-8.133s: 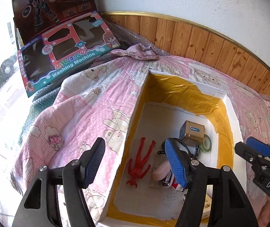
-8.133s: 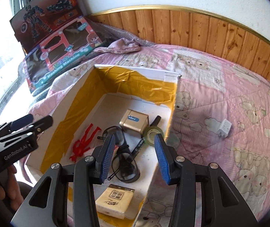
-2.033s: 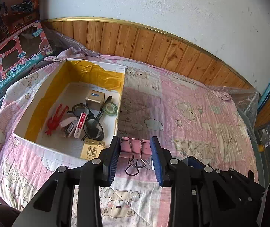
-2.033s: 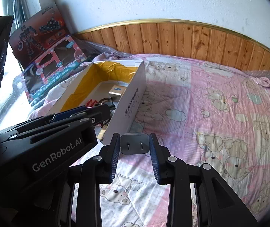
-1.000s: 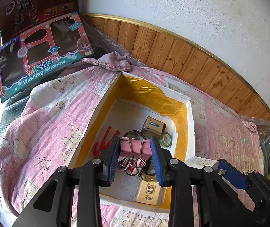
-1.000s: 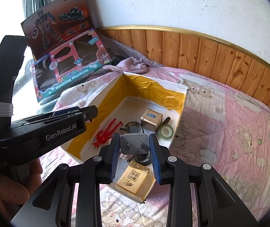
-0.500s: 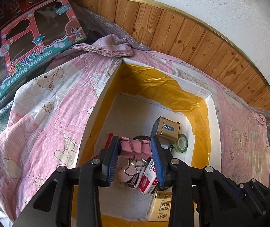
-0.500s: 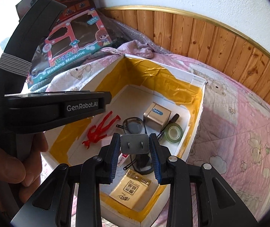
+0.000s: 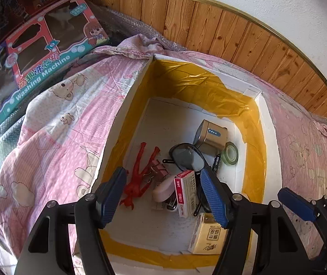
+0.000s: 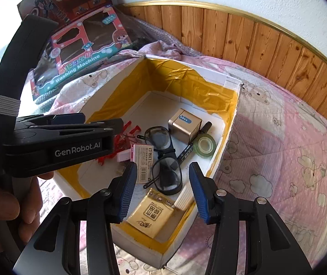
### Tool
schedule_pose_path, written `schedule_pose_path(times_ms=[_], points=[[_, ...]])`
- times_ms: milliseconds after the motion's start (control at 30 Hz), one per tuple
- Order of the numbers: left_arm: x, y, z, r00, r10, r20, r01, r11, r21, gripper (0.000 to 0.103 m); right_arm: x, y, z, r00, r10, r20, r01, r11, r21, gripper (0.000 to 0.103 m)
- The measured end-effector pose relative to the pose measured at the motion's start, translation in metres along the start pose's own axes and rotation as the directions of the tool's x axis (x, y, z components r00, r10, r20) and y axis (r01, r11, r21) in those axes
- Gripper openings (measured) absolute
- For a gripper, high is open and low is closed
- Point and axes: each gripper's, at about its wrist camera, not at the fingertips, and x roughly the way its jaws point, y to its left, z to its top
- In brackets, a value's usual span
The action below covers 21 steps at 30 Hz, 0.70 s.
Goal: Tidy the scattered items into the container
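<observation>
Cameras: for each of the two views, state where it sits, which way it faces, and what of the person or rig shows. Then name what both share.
Left wrist: on the left gripper, facing down into the box; open fingers frame the red figure; right gripper at right.
Right wrist: on the right gripper, over the box's near corner; left gripper and hand at left.
Shared: box, glasses, tape, gold box.
</observation>
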Motion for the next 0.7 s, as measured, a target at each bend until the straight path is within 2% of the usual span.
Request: schedule_pose_path(times_ms=[133,267,467,700], points=[[-0.032,-0.003,-0.023,0.999,0.015,0.038,-0.016,0.999,0.029,0.069,-0.015,0.006,-0.013,0.999,-0.027,-0.021,0.027,0.999,-0.03,0.052],[-0.057,-0.007,-0.046,0.999,-0.006,0.041,0.005,0.999,0.045,0.072,-0.028,0.008,-0.026,0.998,-0.063,-0.03,0.062,0.997,-0.036,0.052],[-0.076,-0.008,-0.073,0.999,-0.029,0.029,0.029,0.999,0.017,0.073,-0.039,0.003,-0.043,0.998,-0.007,-0.061,0.008,1.0,0.023,0.052],[-0.089,-0.02,-0.087,0.999,-0.037,0.028,0.037,0.999,0.032,0.073,-0.05,0.008,-0.05,0.998,-0.033,-0.061,0.034,0.999,0.015,0.053]])
